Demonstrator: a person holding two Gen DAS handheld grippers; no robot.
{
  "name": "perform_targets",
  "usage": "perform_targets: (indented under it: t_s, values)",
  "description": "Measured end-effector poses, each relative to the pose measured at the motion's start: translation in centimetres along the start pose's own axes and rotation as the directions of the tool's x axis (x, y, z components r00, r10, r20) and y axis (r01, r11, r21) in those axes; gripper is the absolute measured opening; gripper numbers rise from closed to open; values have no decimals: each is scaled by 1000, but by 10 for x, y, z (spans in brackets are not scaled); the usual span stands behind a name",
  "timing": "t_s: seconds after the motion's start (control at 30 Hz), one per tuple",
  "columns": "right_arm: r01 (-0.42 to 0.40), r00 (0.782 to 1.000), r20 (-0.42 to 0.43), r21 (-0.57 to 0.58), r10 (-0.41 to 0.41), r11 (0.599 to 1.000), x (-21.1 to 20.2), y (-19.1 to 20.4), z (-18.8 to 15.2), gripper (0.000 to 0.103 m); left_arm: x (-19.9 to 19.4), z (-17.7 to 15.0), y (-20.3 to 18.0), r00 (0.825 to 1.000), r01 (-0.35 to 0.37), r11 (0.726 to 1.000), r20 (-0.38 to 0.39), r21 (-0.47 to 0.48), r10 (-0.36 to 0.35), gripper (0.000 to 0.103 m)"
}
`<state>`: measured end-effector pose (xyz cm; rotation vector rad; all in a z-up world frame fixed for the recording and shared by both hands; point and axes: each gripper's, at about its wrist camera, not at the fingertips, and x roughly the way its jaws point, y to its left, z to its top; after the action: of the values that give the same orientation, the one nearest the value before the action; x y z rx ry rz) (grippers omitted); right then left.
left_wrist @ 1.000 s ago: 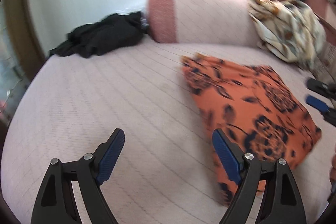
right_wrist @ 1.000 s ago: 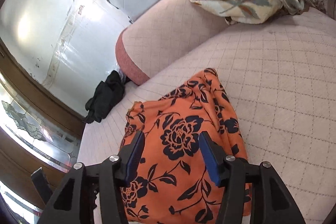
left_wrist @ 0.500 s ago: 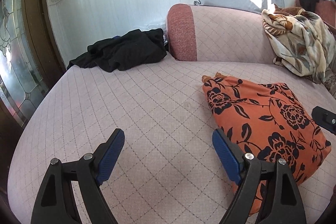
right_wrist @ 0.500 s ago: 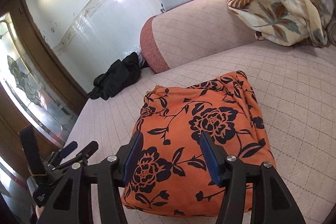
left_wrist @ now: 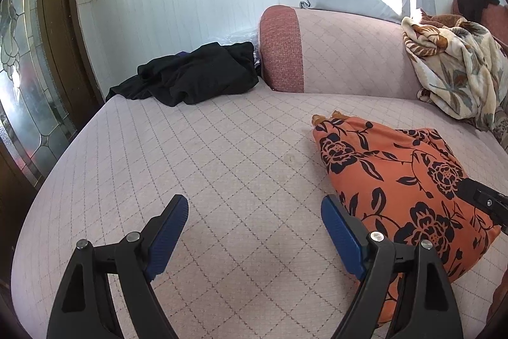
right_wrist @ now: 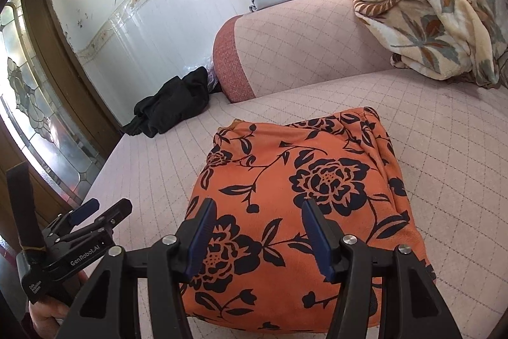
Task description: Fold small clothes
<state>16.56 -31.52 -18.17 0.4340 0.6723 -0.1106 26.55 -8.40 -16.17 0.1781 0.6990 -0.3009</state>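
**Both grippers apart and empty, folded orange garment beneath the right one**

The left gripper (left_wrist: 254, 221) has its blue-padded fingers spread wide with only bare quilted sofa seat (left_wrist: 197, 154) between them. The folded orange floral garment (left_wrist: 397, 180) lies just off its right finger, whose black frame covers the garment's near edge, so that corner cannot be made out. At the right edge of the left wrist view a black piece of the right gripper juts in over the garment, cut off by the frame.

The right gripper (right_wrist: 257, 227) is also apart and holds nothing. The garment (right_wrist: 304, 180) fills the space ahead of and below its fingers; whether the tips touch the cloth cannot be told. The garment's nearest edge is hidden behind the gripper's body.

Far ahead and to the left of both grippers a crumpled black cloth (left_wrist: 193, 78) sits against the sofa's backrest (left_wrist: 343, 53). Ahead to the right, a cream leaf-patterned blanket (right_wrist: 435, 21) hangs over the backrest, partly cut off by the lens rim. In the right wrist view the left gripper (right_wrist: 95, 212) appears low on the left.
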Motion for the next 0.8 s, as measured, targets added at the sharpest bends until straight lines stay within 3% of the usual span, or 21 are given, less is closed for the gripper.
perform_targets:
  t_s: [0.57,0.8]
  values:
    - [2,1000,3,-11,-2,1000,-1,0,0,60,-2,-1,-2,1000,-22,1000,-8,-22,22,89]
    - [40,999,30,-44,-39,998,-30,13,-6,60,-41,-11,2,996,-73,997,44,-37,74,92]
